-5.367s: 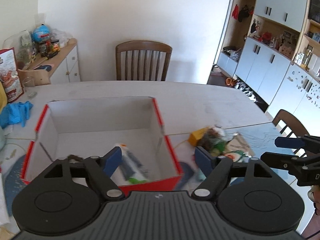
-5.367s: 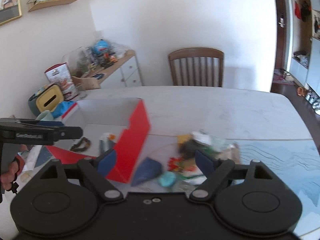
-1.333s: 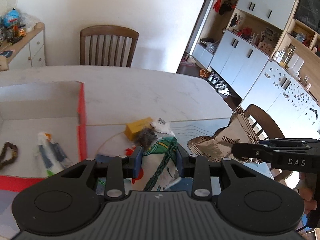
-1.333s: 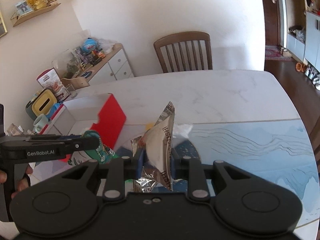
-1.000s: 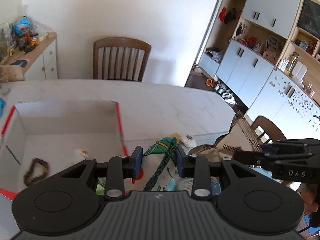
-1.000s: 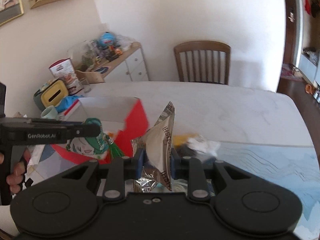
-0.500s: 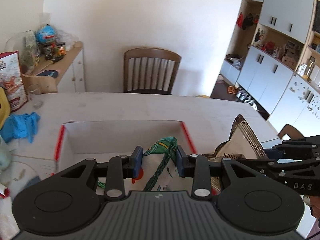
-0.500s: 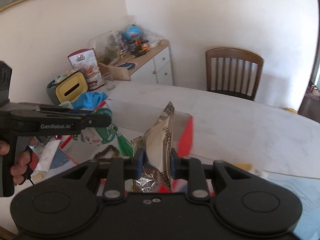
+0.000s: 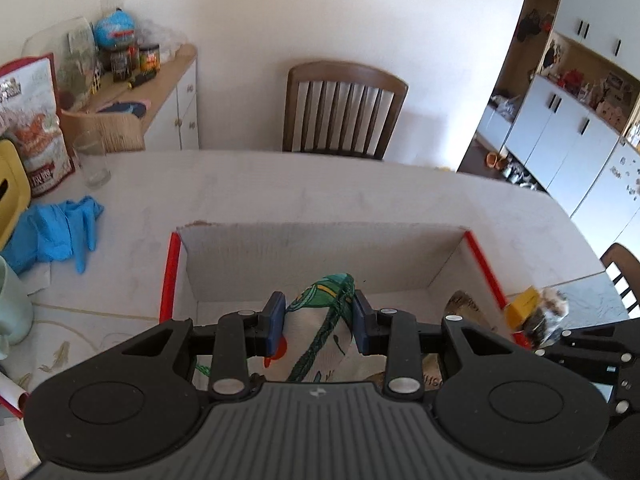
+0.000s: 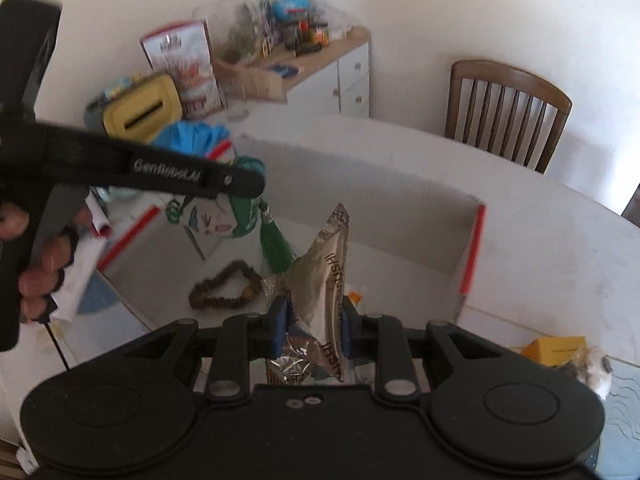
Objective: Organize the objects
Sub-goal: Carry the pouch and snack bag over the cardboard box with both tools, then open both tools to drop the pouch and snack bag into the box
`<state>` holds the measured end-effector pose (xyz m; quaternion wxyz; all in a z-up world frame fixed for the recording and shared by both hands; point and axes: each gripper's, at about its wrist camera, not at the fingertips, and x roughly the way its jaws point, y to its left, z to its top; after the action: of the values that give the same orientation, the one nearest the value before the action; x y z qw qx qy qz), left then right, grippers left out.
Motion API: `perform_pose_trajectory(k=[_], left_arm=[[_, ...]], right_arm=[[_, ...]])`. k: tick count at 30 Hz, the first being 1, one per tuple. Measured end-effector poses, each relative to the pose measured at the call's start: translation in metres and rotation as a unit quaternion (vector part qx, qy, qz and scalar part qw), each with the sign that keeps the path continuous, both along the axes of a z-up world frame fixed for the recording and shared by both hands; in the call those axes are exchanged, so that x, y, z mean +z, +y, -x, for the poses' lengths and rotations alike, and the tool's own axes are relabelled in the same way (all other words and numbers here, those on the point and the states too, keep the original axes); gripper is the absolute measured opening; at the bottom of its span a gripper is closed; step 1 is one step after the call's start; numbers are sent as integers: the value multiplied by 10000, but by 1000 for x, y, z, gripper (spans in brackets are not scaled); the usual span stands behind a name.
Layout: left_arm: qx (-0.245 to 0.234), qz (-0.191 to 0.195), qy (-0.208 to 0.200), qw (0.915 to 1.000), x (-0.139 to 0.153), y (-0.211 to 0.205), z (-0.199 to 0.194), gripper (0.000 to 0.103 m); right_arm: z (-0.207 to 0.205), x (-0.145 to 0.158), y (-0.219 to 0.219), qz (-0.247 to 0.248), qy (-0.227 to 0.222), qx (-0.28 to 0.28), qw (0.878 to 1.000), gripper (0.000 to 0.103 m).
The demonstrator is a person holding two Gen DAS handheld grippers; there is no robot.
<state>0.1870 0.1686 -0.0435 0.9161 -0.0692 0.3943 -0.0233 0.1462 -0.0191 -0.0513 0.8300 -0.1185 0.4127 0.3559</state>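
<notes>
You have both loads over the red-edged cardboard box now, so the work in hand is the release. Your left gripper has its jaws clamped narrow on the green-printed pouch, which hangs above the left half of the box with its green tassel dangling. Your right gripper is pinched on the crinkled foil snack bag, held upright over the box floor near the front.

Lower each one before you let go; the foil bag is light and stiff and would likely tip or slide if dropped from this height. Set the pouch toward the left wall, clear of the dark beaded bracelet lying on the box floor, and lay the foil bag flat on the right side so the two do not pile up. Open one pair of jaws at a time, and lift straight up so the tassel does not catch on a finger.

The yellow box and the small heap beside it are outside on the table, still to be collected.
</notes>
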Motion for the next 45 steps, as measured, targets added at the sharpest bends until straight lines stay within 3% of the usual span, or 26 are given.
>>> perform_pose_trajectory(k=[9, 18, 30, 35, 45], left_arm=[[-199, -81, 378, 9991, -35, -1, -20, 33], [-373, -417, 777, 9954, -63, -11, -34, 34], [-427, -507, 846, 9942, -60, -17, -34, 42], [-462, -528, 782, 9945, -57, -19, -30, 59], [-361, -388, 574, 9969, -37, -23, -5, 59]], right_arm=[[-5, -28, 20, 139, 216, 139, 9996, 24], [-6, -43, 27, 319, 258, 171, 9990, 25], [-9, -43, 23, 215, 377, 39, 9991, 29], [-9, -34, 12, 0, 418, -76, 9991, 32], [-2, -8, -13, -404, 349, -120, 9985, 41]])
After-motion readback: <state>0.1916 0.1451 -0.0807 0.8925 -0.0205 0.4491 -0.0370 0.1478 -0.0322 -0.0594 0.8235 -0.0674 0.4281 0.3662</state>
